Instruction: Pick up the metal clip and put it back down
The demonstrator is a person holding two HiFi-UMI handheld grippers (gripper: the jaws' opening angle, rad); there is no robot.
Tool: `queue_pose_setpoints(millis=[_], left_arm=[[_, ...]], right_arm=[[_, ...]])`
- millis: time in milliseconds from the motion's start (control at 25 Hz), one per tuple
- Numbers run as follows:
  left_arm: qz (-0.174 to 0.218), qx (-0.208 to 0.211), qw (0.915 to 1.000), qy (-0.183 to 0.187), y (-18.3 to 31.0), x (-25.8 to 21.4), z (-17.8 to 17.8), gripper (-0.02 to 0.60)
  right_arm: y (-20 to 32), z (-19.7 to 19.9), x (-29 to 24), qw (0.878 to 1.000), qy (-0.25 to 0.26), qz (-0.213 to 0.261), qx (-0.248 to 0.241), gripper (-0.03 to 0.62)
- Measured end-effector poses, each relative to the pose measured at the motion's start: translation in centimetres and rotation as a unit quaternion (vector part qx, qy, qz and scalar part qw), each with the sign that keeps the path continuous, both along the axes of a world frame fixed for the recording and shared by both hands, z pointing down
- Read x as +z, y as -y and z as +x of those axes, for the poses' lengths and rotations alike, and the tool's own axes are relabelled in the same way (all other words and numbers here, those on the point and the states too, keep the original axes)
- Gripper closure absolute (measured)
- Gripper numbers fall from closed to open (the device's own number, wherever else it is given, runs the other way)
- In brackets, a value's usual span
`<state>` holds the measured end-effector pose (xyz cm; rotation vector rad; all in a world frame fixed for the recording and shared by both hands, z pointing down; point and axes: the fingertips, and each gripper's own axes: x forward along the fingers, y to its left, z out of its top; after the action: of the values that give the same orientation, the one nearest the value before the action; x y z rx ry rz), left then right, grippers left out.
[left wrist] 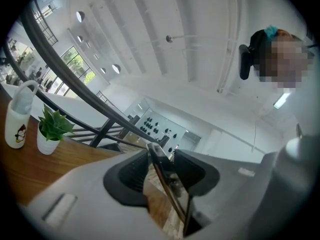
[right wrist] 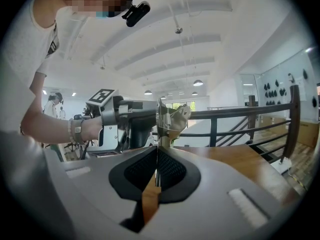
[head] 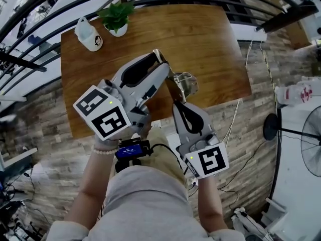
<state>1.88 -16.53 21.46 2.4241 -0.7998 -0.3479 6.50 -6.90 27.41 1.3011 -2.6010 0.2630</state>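
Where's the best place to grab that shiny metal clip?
On the metal clip, probably the thin flat plate, not the bulgy end. Come edge-on so jaws press its two flat faces, as the right gripper does now.

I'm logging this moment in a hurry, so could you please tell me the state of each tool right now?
Left tool: shut on the clip.
Right tool: shut on the same clip.

count from head view: grippers 2, left gripper [head: 159, 59] and right gripper [head: 176, 106]. metal clip [head: 184, 83] 1, centre of frame. table [head: 210, 44] 1. potted plant [head: 117, 18] 1, white bottle [head: 89, 35] 1, both upper left. standing fan [head: 311, 142] 1, right edge.
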Motion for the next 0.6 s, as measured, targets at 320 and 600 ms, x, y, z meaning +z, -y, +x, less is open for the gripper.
queue_pose_setpoints(millis=[320, 600], left_arm=[[-0.024, 0.004, 0.9997, 0.005, 0.6, 2.4, 0.4, 0.419], [-0.043, 0.003, 0.999, 0.011, 0.8, 4.4, 0.7, 0.42]], right_arm=[[0.3, 0.4, 1.8, 1.0, -0.003, -0.021, -0.003, 0.566], [0.3, 0.7, 3.5, 0.999, 0.003, -0.041, -0.006, 0.566]])
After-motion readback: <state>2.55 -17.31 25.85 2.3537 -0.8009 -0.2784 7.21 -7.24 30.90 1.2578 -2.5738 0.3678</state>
